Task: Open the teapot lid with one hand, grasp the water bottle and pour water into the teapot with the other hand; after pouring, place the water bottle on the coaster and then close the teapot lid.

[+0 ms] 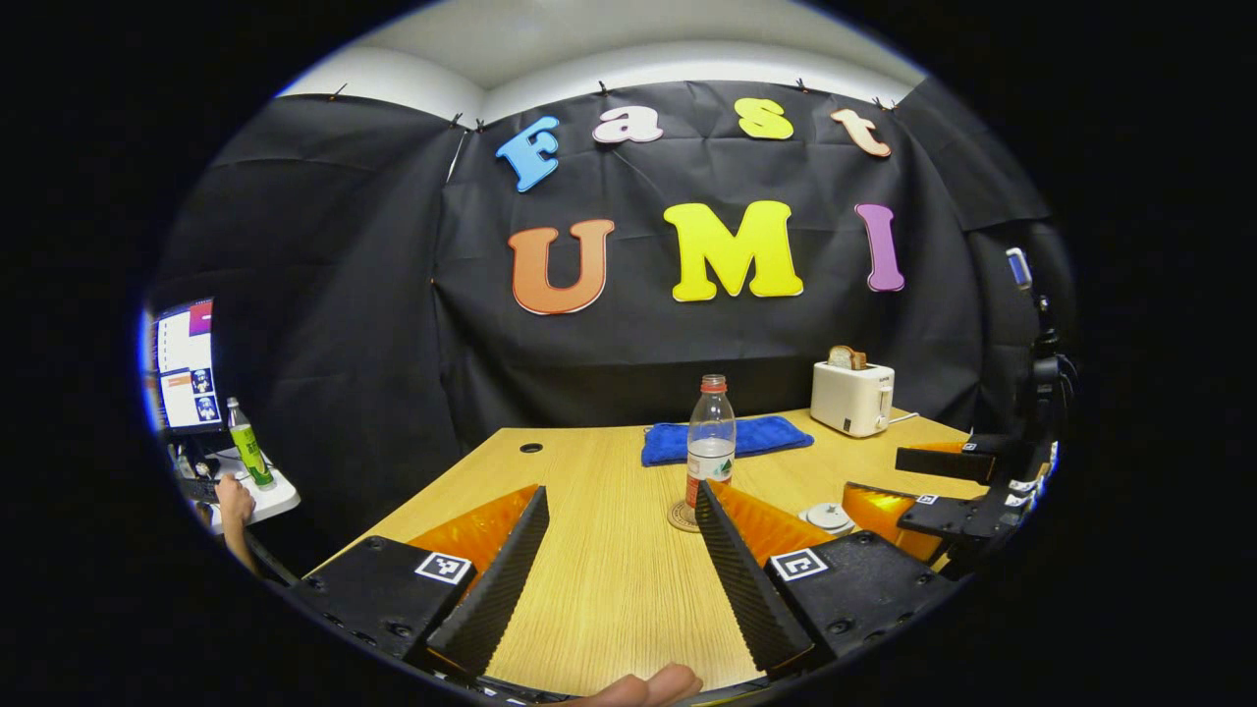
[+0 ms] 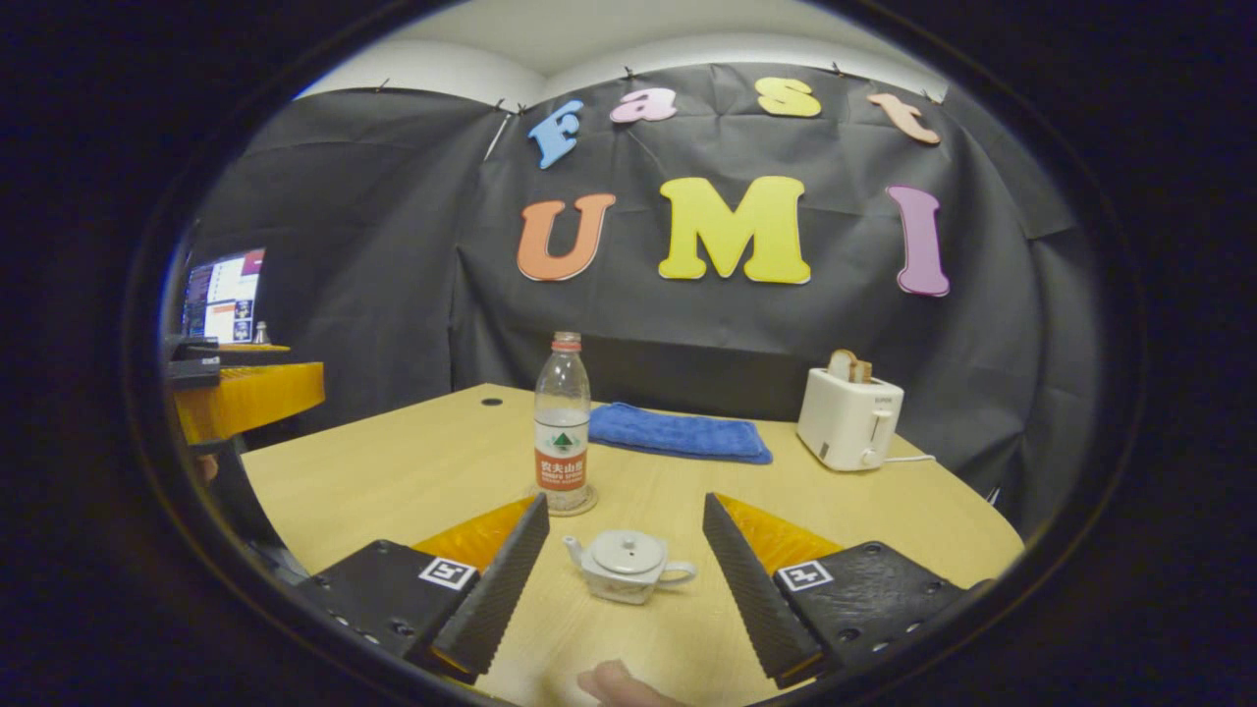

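Looking along the left gripper (image 1: 614, 550): fingers spread wide, holding nothing, aimed at the water bottle (image 1: 710, 442), upright on its coaster (image 1: 681, 517) mid-table (image 1: 609, 589); teapot (image 1: 827, 516) just right of it, lid on, with the right gripper (image 1: 908, 488) hanging open beside it.

Looking along the right gripper (image 2: 624, 565): fingers parted, empty, framing the teapot (image 2: 626, 565) from above without touching; bottle (image 2: 562, 437) beyond, capped.

Judged either not yet begun or already finished; cannot tell. If beginning, calls for lowering onto the lid knob and pinching it before lifting.
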The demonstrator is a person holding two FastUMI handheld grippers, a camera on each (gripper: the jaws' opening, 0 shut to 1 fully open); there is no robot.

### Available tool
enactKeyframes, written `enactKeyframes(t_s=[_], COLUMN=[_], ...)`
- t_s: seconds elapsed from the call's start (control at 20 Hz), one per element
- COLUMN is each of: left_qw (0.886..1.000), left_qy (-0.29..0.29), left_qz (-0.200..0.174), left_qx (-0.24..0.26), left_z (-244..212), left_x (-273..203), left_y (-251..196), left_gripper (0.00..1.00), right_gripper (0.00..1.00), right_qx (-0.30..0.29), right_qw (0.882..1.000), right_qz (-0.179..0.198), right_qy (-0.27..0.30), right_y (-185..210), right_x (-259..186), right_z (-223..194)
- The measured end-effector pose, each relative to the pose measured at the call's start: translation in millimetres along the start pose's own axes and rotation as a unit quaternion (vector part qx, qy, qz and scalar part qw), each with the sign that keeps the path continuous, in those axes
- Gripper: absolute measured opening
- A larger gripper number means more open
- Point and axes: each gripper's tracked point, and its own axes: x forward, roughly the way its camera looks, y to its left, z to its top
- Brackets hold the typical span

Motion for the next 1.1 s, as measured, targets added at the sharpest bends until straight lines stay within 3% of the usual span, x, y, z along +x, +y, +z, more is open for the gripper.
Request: enactKeyframes(t_s=[0.35, 0.7, 0.9, 1.1], left_qw=[1.000, 0.999, 0.998, 0.998], left_qy=[0.000, -0.007, -0.018, -0.026], left_qz=[0.014, 0.026, 0.043, 0.046], left_qx=[0.003, 0.018, 0.040, 0.027], left_z=[2.2, 7.1, 14.6, 19.9], left_x=[-4.0, -11.5, -18.7, -24.7], left_y=[-2.4, -7.5, 0.0, -1.4], left_gripper=[0.96, 0.96, 0.98, 0.98], right_gripper=[0.95, 0.97, 0.96, 0.95], right_qx=[0.032, -0.002, -0.014, -0.002], right_qw=[0.998, 0.993, 0.990, 0.988], right_qz=[-0.049, -0.114, -0.138, -0.143], right_qy=[-0.010, -0.043, -0.034, -0.050], right_y=[-50.2, -106.6, -125.4, -129.1], right_x=[-40.3, -81.3, -98.1, -106.7], right_z=[17.0, 38.7, 30.3, 41.1])
